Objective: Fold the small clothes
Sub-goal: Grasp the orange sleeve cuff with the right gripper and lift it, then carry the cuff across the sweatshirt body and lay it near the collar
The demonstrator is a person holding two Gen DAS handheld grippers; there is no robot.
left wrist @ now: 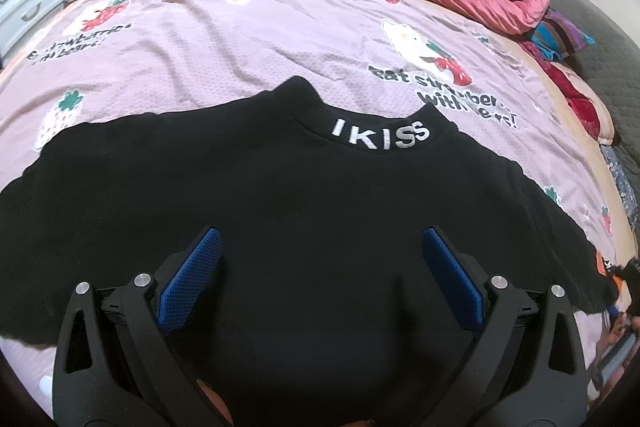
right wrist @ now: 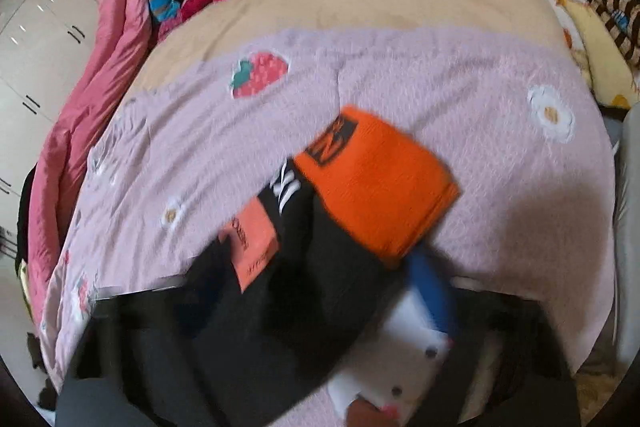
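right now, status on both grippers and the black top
Left gripper open, over the black top, spread flat on the pink sheet. Right gripper: view blurred, state unclear. Orange-and-black garment lies ahead of it.

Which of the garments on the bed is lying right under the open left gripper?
The black top with white IKISS lettering on its collar, spread flat beneath the left gripper. The orange-cuffed garment lies elsewhere, seen only from the right wrist.
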